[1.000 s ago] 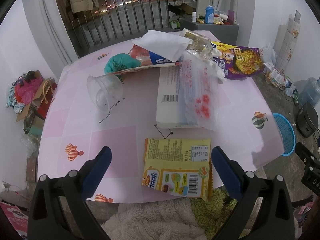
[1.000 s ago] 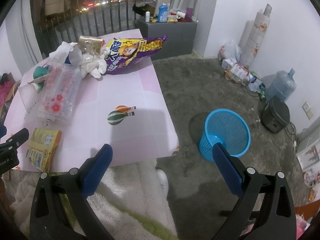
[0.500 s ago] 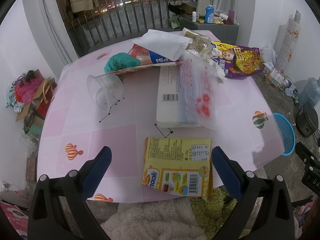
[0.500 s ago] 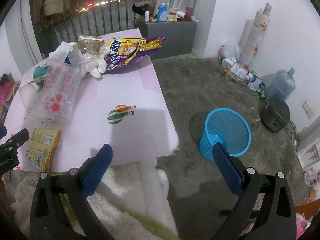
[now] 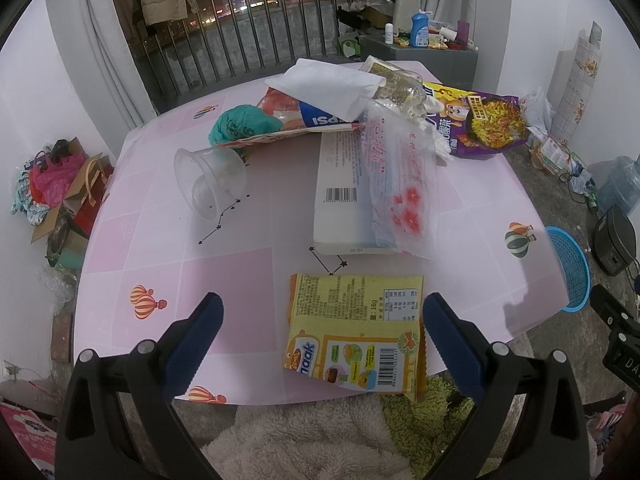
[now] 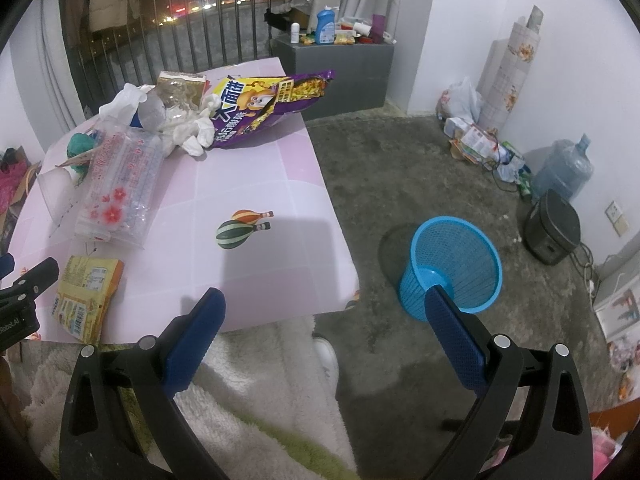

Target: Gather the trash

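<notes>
A pink table (image 5: 224, 280) carries trash. A yellow snack wrapper (image 5: 356, 328) lies at the near edge, between the tips of my open, empty left gripper (image 5: 320, 312). Behind it lie a white box (image 5: 340, 188) under a clear floral bag (image 5: 400, 184), a tipped clear cup (image 5: 208, 184), a teal wad (image 5: 240, 126), a Pepsi wrapper (image 5: 312, 118) and a purple chip bag (image 5: 480, 124). My right gripper (image 6: 320, 304) is open and empty, off the table's right corner. A blue mesh bin (image 6: 452, 268) stands on the floor, also seen in the left wrist view (image 5: 570, 268).
A white fluffy rug (image 6: 248, 380) lies below the table's near edge. A grey cabinet (image 6: 344, 68) with bottles stands behind. A water jug (image 6: 564, 168), a black appliance (image 6: 552, 228) and bags line the right wall. Bags and boxes (image 5: 56, 196) sit on the left floor.
</notes>
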Motion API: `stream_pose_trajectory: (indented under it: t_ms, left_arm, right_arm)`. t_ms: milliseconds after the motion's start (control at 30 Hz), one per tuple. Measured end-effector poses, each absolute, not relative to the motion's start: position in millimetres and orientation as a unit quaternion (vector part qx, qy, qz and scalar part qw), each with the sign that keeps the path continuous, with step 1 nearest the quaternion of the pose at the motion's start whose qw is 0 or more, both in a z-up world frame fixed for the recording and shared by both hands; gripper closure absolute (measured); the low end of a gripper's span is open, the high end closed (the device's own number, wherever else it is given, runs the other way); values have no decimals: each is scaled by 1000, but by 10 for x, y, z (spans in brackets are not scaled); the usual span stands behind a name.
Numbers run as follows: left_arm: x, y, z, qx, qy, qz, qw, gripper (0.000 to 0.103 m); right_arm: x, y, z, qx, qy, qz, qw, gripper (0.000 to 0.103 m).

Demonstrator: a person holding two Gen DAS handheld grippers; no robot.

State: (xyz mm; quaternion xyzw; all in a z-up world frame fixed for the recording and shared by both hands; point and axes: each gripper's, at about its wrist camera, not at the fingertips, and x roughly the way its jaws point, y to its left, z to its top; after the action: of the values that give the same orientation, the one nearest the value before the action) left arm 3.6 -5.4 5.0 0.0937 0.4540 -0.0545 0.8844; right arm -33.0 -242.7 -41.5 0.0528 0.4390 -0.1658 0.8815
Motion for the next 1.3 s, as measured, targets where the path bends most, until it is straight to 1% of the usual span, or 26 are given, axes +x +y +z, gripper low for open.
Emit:
stream_pose_trajectory:
  t_ms: [300, 500, 567, 667, 733, 833, 900, 967, 1000, 1033, 1067, 1100, 1133, 1167, 1200, 1233, 1267, 1300]
  left_arm:
    - [19, -28, 64, 84, 448, -64, 888, 5]
    - [123, 356, 225, 22, 415, -49, 908, 5]
    - [157, 449, 224, 9, 413, -70, 908, 5]
    - [157, 536, 216, -6, 397, -158, 904, 5]
    - [127, 551, 221, -1, 385, -179, 905, 5]
    - [66, 518, 201, 25, 378, -212, 901, 5]
    - [69, 529, 135, 23, 398, -225, 889, 5]
    - [73, 541, 43, 20, 421, -227, 878, 5]
    - [71, 540, -3, 22, 427, -227, 875, 6]
    - [69, 543, -49, 24, 432, -227, 873, 7]
    - [73, 549, -97, 26, 437, -225, 871, 16]
    - [87, 560, -138, 27, 444, -227, 866, 23]
    - [108, 568, -187, 25, 453, -231, 860, 27]
    - [134, 593, -233, 20, 463, -234, 855, 38]
    - [161, 593, -279, 15, 473, -233, 850, 48]
    - [202, 606, -330, 7, 486, -231, 843, 52]
    - [233, 630, -377, -6, 496, -235, 836, 58]
    - [267, 661, -430, -22, 508, -238, 828, 63]
  right_arm:
    - [-315, -2415, -403, 55, 436, -163, 883, 8]
    - [-262, -2287, -319, 60, 416, -132, 898, 8]
    - [-218, -2235, -326, 62, 417, -118, 899, 8]
    - [-130, -2159, -349, 64, 419, -88, 901, 8]
    - [-70, -2109, -355, 68, 420, -65, 903, 8]
    - [17, -2039, -378, 82, 424, -24, 901, 13]
    - [96, -1970, -409, 89, 430, -1, 898, 18]
    - [124, -1929, -439, 102, 438, 21, 893, 26]
    - [146, -1900, -462, 109, 442, 34, 890, 28]
    - [166, -1868, -486, 112, 447, 45, 887, 33]
    - [171, -1852, -506, 112, 450, 51, 885, 40]
    - [194, -1811, -541, 113, 455, 62, 881, 43]
    - [219, -1769, -568, 114, 461, 76, 877, 51]
    - [237, -1729, -595, 118, 467, 91, 872, 58]
    - [249, -1698, -609, 121, 470, 102, 868, 61]
    - [274, -1647, -636, 125, 475, 118, 863, 66]
    - [294, -1591, -659, 125, 479, 133, 859, 70]
    - [322, -1547, -682, 123, 482, 141, 856, 71]
